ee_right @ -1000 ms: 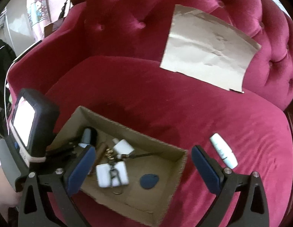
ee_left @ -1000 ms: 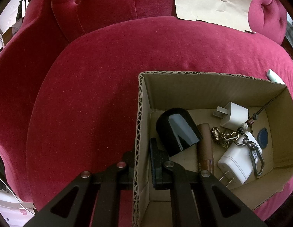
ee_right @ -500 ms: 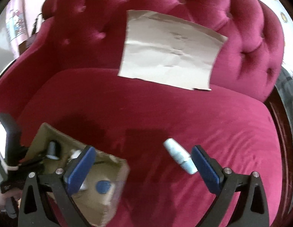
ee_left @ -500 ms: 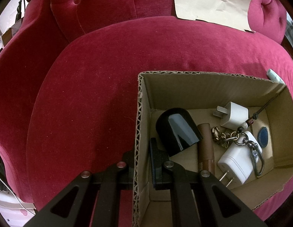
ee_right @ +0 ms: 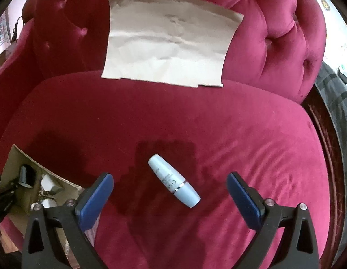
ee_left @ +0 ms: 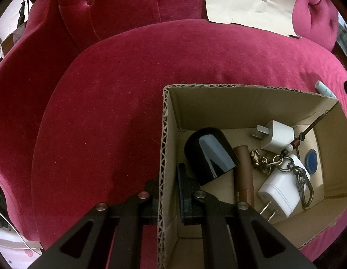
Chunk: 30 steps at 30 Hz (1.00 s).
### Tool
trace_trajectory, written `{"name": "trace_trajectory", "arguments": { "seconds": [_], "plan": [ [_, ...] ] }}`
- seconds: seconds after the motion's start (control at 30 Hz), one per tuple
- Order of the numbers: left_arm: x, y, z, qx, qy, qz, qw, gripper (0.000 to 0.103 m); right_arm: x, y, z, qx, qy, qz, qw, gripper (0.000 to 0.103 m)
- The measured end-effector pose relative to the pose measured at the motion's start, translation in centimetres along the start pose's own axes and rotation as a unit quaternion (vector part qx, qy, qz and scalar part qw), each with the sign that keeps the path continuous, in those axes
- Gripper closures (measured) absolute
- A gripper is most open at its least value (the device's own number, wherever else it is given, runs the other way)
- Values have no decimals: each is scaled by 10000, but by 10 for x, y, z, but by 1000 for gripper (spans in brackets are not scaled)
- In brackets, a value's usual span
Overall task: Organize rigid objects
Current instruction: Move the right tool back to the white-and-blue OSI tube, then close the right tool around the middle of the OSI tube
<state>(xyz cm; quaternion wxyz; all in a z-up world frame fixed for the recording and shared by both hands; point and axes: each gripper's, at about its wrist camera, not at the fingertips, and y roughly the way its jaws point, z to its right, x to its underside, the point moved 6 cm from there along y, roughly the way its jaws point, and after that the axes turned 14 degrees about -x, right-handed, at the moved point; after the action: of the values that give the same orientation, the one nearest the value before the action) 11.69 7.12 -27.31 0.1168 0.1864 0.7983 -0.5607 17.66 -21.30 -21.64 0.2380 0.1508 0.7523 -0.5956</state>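
A cardboard box (ee_left: 240,86) sits on the red velvet seat. My left gripper (ee_left: 167,180) is shut on its left wall, one finger inside and one outside. The box holds a black cap (ee_left: 209,152), a brown tube (ee_left: 244,174), two white chargers (ee_left: 277,137) (ee_left: 283,186), a keychain (ee_left: 301,179), a gold chain (ee_left: 260,159) and a blue disc (ee_left: 311,161). A pale blue tube (ee_right: 173,183) lies on the cushion to the right of the box (ee_right: 16,163). My right gripper (ee_right: 169,177) hovers open over that tube, its blue pads (ee_right: 97,192) wide on either side and not touching it.
A creased beige paper sheet (ee_right: 169,38) leans on the tufted backrest. The red seat cushion (ee_right: 240,134) spreads around the tube. A dark wooden frame edge (ee_right: 325,139) runs along the right side. The pale tube's tip (ee_left: 324,88) shows past the box's far right corner.
My right gripper has swung rightward from above the box to above the pale blue tube, which now lies between its open fingers. The left gripper and the box have not moved.
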Motion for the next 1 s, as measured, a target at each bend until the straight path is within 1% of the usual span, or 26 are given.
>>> {"name": "trace_trajectory", "arguments": {
  "seconds": [0.23,0.4,0.53,0.63,0.7,0.77,0.8,0.83,0.87,0.9,0.93,0.97,1.0],
  "plan": [
    [-1,0,0,18,18,-2,10000,94,6,24,13,-5,21,-226,9997,0],
    [-1,0,-1,36,20,4,10000,94,14,40,24,-65,167,-402,9990,0],
    [-1,1,-1,43,24,6,10000,94,19,52,28,-123,163,-510,9985,1],
    [-1,1,-1,43,26,7,10000,94,22,57,30,-174,204,-536,9982,2],
    [-1,1,-1,43,24,6,10000,94,22,58,30,-187,183,-534,9982,5],
    [-1,1,-1,40,23,6,10000,94,22,60,30,-187,168,-565,9981,20],
    [-1,1,-1,42,24,7,10000,94,24,61,29,-207,167,-605,9978,23],
    [-1,1,-1,45,24,7,10000,94,25,62,29,-246,180,-653,9974,34],
    [-1,1,-1,43,26,6,10000,94,26,62,28,-265,183,-674,9972,48],
    [-1,1,-1,43,29,4,10000,94,26,62,27,-229,155,-660,9974,54],
    [-1,1,-1,42,24,4,10000,94,25,61,25,-233,108,-637,9976,69],
    [-1,1,-1,41,24,5,10000,94,25,60,24,-257,104,-624,9977,76],
    [-1,1,-1,41,22,6,10000,94,25,59,24,-269,127,-607,9977,76]
  ]
}}
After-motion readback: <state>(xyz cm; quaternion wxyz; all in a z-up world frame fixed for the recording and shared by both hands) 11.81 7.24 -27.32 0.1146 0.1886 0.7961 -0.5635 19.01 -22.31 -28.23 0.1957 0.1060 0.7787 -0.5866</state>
